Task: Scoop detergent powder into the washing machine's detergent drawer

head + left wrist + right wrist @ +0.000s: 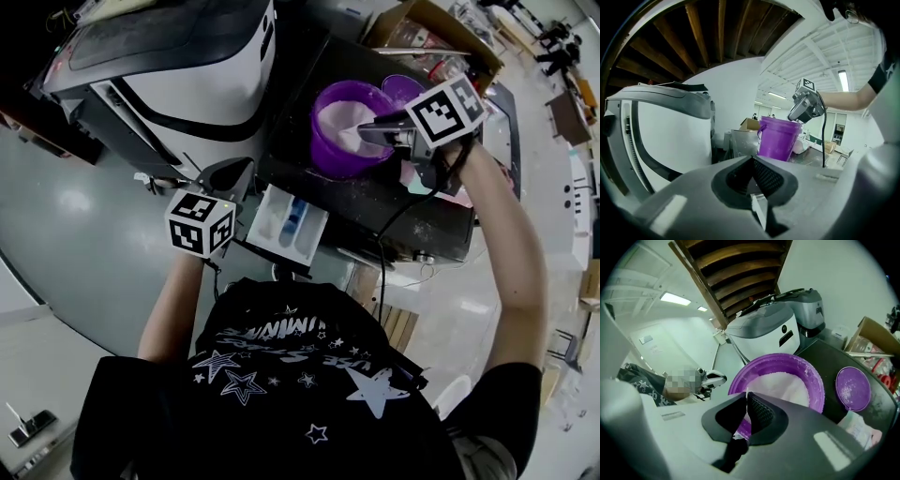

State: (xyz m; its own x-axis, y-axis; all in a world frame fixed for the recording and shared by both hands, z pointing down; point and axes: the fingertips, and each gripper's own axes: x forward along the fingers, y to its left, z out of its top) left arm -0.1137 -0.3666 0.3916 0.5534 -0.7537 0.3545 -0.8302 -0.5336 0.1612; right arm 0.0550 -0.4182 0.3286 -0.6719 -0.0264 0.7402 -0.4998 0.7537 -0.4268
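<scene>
Hanging over the purple bucket [347, 155], the right gripper [364, 133] lies with its long axis across the head view, tips pointing toward 9 o'clock just above the white powder [342, 117]. Its jaws are pressed together, and a thin white edge shows along their seam, too slim to name. The bucket stands upright, mouth up, on the black table [375, 202], with its purple lid [405, 89] lying flat just beside it at 2 o'clock. The drawer [272, 220] stands pulled out at 7 o'clock of the bucket, open side up, its long axis running from 1 to 7 o'clock, free end toward the person. The left gripper [223, 174] sits just beside the drawer at 9 o'clock, tips toward 12 o'clock at the washing machine [187, 66], jaws closed on nothing
</scene>
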